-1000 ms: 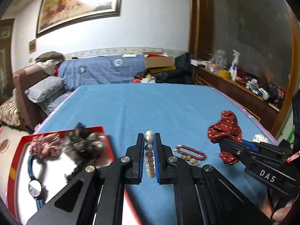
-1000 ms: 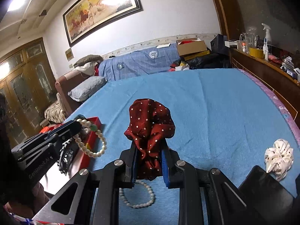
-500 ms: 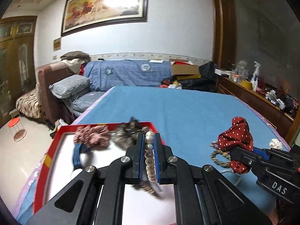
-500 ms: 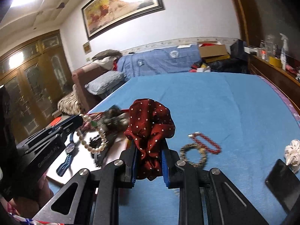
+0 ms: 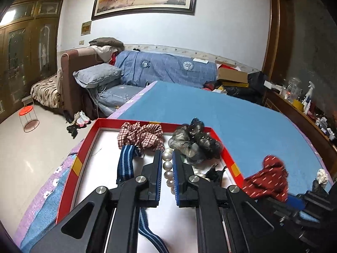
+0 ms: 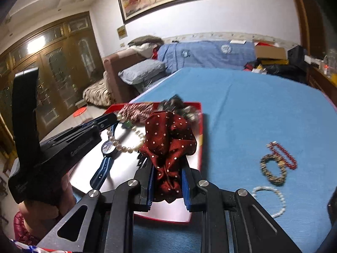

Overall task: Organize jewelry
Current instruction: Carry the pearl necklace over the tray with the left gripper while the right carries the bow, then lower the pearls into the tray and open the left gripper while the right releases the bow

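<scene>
A blue cloth [image 5: 242,122] covers the table, and on its near left corner sits a red-rimmed tray [image 5: 84,154] with a white floor. Inside the tray, along the far rim, lie a red plaid scrunchie [image 5: 141,135] and, beside it, a grey-black scrunchie [image 5: 193,143]; a blue-strapped watch [image 6: 106,154] lies on the tray floor. The right gripper [image 6: 167,181] is clamped on a dark red polka-dot scrunchie [image 6: 168,139], held over the tray's right edge. The left gripper [image 5: 167,175] hovers over the tray with its jaws closed on a pearl bracelet [image 5: 167,165], whose loop hangs below the fingertips. On the cloth to the right of the tray lie a red bead bracelet [image 6: 283,154], a brownish bead bracelet [image 6: 271,169] touching it, and a white pearl bracelet [image 6: 271,200] nearer the camera.
</scene>
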Demonstrator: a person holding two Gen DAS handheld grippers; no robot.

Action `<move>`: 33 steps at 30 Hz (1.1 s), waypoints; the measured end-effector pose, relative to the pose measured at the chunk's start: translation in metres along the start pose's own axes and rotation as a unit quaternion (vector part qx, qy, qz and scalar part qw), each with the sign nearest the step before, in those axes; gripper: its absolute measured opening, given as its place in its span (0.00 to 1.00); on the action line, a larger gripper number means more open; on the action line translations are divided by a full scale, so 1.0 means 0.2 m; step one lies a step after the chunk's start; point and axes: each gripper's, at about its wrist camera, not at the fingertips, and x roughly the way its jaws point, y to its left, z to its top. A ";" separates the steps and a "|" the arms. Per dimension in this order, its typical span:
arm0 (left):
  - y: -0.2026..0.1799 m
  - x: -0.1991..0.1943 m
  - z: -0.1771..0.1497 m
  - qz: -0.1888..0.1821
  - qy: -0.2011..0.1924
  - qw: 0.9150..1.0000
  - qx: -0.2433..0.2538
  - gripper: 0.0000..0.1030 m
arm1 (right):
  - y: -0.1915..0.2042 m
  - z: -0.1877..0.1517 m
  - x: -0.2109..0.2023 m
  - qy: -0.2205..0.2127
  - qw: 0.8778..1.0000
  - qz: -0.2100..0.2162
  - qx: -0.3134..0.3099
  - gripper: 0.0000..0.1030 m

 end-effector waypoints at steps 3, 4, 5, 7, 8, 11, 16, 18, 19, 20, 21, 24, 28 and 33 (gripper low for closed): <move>0.03 0.02 0.00 0.009 0.007 1.000 -0.008 0.09 | 0.02 0.00 0.09 0.024 1.000 0.005 0.002 0.24; 0.04 0.03 0.00 0.012 0.010 1.000 -0.013 0.09 | 0.02 0.00 0.11 0.030 1.000 0.005 0.002 0.24; 0.05 0.03 0.00 0.014 0.012 1.000 -0.018 0.09 | 0.02 0.00 0.14 0.037 0.999 0.006 0.003 0.24; 0.07 0.05 -0.01 0.025 0.020 0.999 -0.025 0.09 | 0.01 -0.01 0.17 0.046 0.999 0.008 0.006 0.24; 0.07 0.05 -0.01 0.031 0.024 0.999 -0.024 0.09 | 0.01 -0.01 0.18 0.050 0.999 0.005 0.004 0.24; 0.07 0.07 -0.03 0.034 0.038 0.998 -0.025 0.09 | 0.02 -0.02 0.20 0.062 0.998 -0.001 0.002 0.24; 0.08 0.10 -0.03 0.036 0.050 0.998 -0.026 0.09 | 0.04 -0.04 0.23 0.073 0.997 -0.002 -0.003 0.24; 0.07 0.10 -0.04 0.041 0.052 0.998 -0.020 0.09 | 0.05 -0.04 0.25 0.073 0.997 -0.004 -0.007 0.24; 0.07 0.11 -0.04 0.042 0.052 0.998 -0.019 0.09 | 0.06 -0.04 0.25 0.073 0.997 -0.005 -0.008 0.24; 0.07 0.11 -0.04 0.043 0.053 0.997 -0.019 0.09 | 0.06 -0.03 0.26 0.075 0.997 -0.006 -0.008 0.24; 0.07 0.11 -0.04 0.043 0.054 0.997 -0.019 0.09 | 0.06 -0.03 0.27 0.076 0.997 -0.006 -0.007 0.24; 0.07 0.13 -0.04 0.047 0.061 0.997 -0.019 0.09 | 0.06 -0.03 0.28 0.079 0.997 -0.004 -0.003 0.24; 0.06 0.15 -0.05 0.055 0.064 0.996 -0.012 0.09 | 0.06 -0.01 0.31 0.081 0.997 -0.005 -0.003 0.24; 0.06 0.18 -0.05 0.063 0.071 0.995 -0.011 0.09 | 0.07 0.01 0.34 0.078 0.997 -0.006 -0.005 0.24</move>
